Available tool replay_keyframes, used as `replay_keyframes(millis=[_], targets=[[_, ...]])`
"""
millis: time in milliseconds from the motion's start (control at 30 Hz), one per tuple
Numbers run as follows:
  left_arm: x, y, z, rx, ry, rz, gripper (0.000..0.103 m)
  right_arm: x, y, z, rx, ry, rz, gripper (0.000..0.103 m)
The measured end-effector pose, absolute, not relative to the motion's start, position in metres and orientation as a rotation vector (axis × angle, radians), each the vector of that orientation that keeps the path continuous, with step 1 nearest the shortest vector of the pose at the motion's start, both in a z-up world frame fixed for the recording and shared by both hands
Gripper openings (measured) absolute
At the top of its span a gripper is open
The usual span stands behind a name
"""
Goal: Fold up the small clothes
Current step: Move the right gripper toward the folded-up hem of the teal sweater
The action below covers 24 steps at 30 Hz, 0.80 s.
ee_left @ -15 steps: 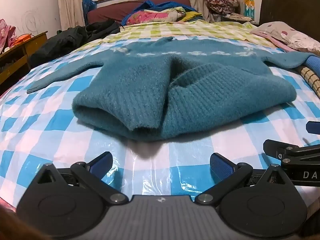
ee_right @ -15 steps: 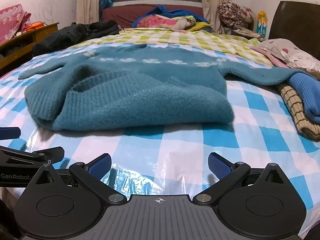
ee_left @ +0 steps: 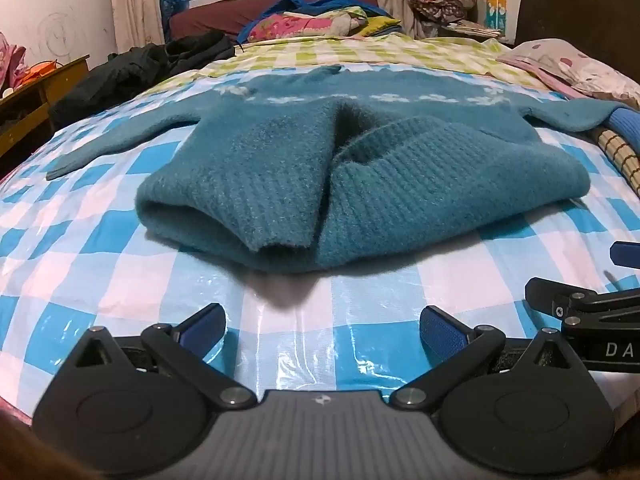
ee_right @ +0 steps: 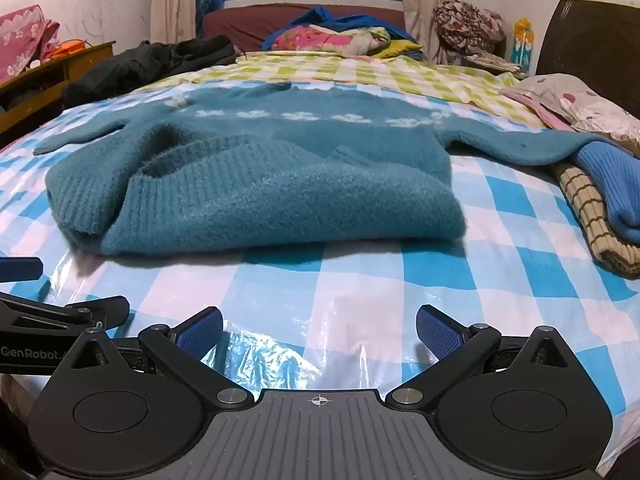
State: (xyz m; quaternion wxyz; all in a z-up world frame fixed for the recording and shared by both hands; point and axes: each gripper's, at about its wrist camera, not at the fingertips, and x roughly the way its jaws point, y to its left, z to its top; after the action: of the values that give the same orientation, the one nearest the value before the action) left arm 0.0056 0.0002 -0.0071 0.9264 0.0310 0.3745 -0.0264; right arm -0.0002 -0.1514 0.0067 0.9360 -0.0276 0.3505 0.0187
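Lying at twelve o'clock ahead of both tools, one teal knitted sweater [ee_left: 360, 184] is spread on a glossy, crinkled plastic sheet [ee_left: 280, 320] checked in blue and white. Its fuzzy wool is ribbed along the hem, which is doubled back over the body into a thick, rounded roll, and a row of small white flowers crosses the chest. Two sleeves stretch out flat, one toward nine o'clock, the other toward three o'clock, where its cuff meets a bright blue ribbed knit [ee_right: 608, 184] resting on a tan garment with dark grid lines [ee_right: 588, 216]. The left gripper [ee_left: 322, 330] stands wide, its two blue textured pads holding nothing, just short of the hem. The right gripper [ee_right: 319, 330] is likewise spread wide and empty above the sheet, close beside the left one. Beyond the sweater lies a green-and-white checked cover [ee_right: 360, 72], with one dark jacket [ee_right: 152, 64] heaped at ten o'clock.
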Motion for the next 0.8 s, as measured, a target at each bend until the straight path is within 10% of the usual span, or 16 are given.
replay_keyframes(millis=[800], targets=[[0.0018,0.0004,-0.0022,0.061,0.759,-0.056,0.103,-0.0007,-0.1510,0.0076,-0.063,0.714,0.047,0.101]])
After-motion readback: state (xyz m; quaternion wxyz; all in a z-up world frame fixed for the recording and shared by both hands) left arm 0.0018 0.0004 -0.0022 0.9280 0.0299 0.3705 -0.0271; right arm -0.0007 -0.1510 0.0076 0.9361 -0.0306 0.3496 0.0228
